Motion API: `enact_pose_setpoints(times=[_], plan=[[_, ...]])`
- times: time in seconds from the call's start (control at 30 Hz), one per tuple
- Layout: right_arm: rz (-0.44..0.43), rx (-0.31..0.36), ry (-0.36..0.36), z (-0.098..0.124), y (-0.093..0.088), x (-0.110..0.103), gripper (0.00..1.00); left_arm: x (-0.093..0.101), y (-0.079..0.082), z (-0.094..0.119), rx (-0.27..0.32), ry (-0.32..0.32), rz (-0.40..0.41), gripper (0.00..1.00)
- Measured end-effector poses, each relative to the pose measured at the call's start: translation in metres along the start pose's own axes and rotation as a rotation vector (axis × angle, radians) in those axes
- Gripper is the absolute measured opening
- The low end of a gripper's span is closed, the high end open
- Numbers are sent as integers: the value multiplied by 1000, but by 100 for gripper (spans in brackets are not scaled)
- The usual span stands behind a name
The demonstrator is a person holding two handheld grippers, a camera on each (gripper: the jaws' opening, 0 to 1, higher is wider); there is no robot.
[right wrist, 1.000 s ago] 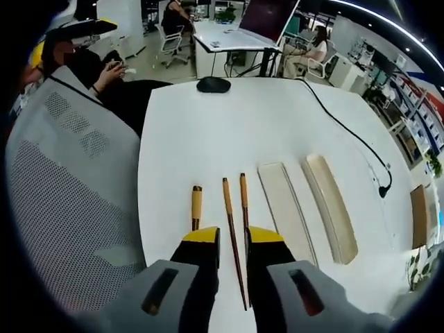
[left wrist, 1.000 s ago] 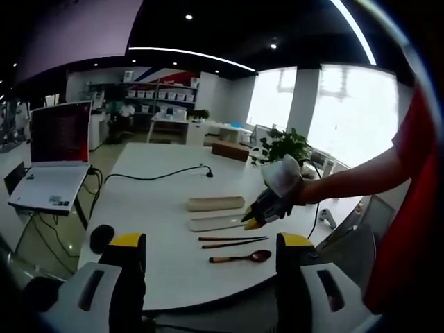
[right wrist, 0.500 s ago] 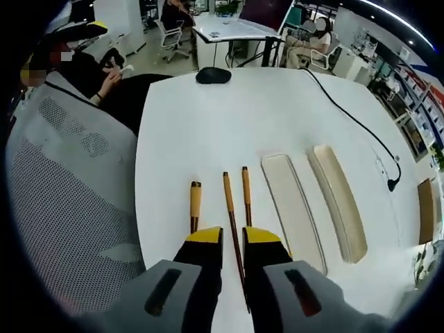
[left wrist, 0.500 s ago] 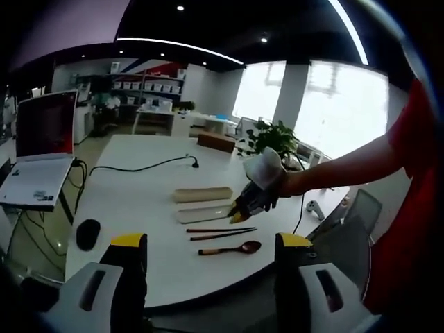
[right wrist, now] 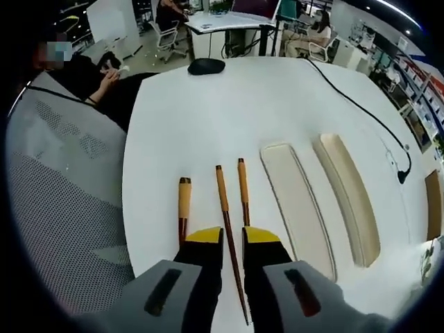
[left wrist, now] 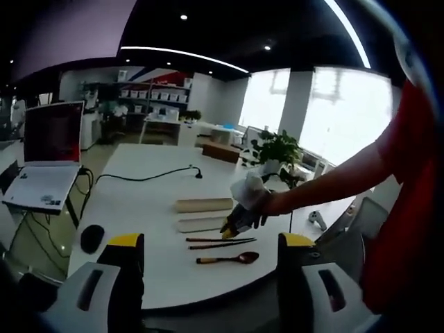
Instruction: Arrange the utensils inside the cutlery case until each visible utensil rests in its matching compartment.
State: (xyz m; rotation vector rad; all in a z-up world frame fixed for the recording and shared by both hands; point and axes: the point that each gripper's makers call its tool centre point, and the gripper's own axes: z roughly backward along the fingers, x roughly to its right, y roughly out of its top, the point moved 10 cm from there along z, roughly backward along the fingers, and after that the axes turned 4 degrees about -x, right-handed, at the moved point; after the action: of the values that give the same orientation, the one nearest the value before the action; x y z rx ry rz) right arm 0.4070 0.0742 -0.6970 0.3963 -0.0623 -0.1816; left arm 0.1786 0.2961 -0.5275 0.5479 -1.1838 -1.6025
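With the right gripper (right wrist: 232, 236) down over the white desk (right wrist: 208, 118), its jaws stand narrow astride one of the two thin dark wooden chopsticks (right wrist: 229, 243); the pictures don't settle whether they're pinching it. The second chopstick (right wrist: 242, 191) lies just beside at 1 o'clock, the brown wooden spoon (right wrist: 183, 208) just beside at 11 o'clock, and the two shallow cream halves of the cutlery case (right wrist: 298, 201) further out at 2 o'clock, nothing in them yet. My read: the chopstick is light, stiff, thin and smooth, so it'll roll or pivot if nipped near an end; grab mid-length, square across the shaft. In the left gripper view the left gripper (left wrist: 205, 257) is held wide and empty, well back from the desk edge, with the right gripper (left wrist: 234, 223) at 12 o'clock over the chopsticks (left wrist: 220, 241). Versus 1.0 s ago: the jaws have closed in slightly around the chopstick and sit lower on it; utensils and case unmoved on the desk; the left has backed off a little.
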Motion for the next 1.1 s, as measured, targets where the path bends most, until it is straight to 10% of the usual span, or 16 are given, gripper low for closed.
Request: enact_pose_setpoints(times=[1.1], plan=[[71,-99,43,-33,0,-3,6,-11,-9,-3,-20,70,36,76]])
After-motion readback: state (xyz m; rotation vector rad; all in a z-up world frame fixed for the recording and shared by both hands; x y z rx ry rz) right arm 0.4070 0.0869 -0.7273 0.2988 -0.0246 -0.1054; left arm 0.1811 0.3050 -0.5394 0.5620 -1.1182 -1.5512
